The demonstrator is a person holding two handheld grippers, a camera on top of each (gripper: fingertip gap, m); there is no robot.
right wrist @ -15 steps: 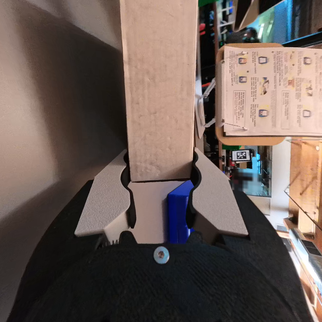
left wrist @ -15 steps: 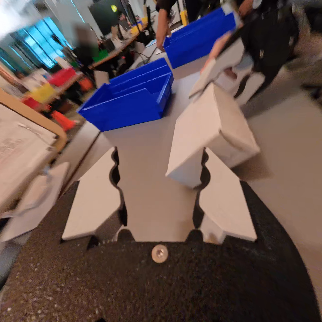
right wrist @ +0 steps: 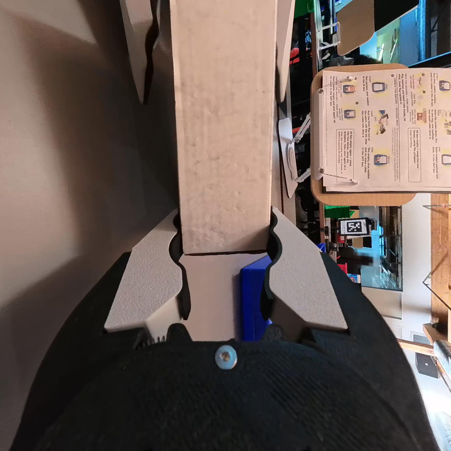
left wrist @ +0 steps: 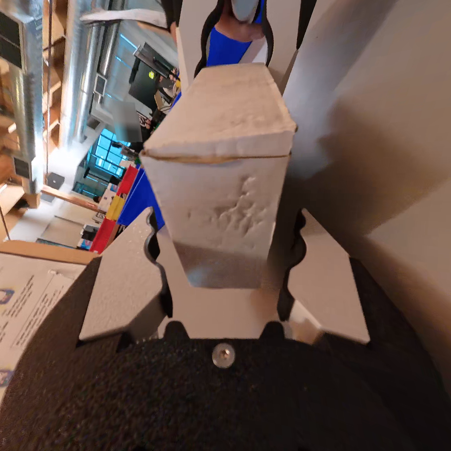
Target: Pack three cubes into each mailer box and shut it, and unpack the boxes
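Note:
A white mailer box [left wrist: 219, 185] is shut and held off the grey table, lying lengthwise between my two grippers. My left gripper [left wrist: 227, 219] is open, with its fingers on either side of the near end of the box and a small gap on each side. My right gripper [right wrist: 224, 212] is shut on the opposite end of the mailer box [right wrist: 224, 146]. It also shows at the top of the left wrist view [left wrist: 233, 67]. The left gripper's fingers [right wrist: 144, 61] show at the far end in the right wrist view. No cubes are visible.
Both views are rolled sideways. The grey table [left wrist: 390, 122] fills one side of each view [right wrist: 61, 146]. A blue bin [right wrist: 251, 292] lies behind the right gripper. An instruction sheet on a wooden board [right wrist: 380, 131] stands at the table's edge. More blue, red and yellow bins [left wrist: 136, 202] lie beyond.
My left gripper has rolled sideways and closed in on the box, so its open fingers now straddle the box's end. My right gripper still grips the other end.

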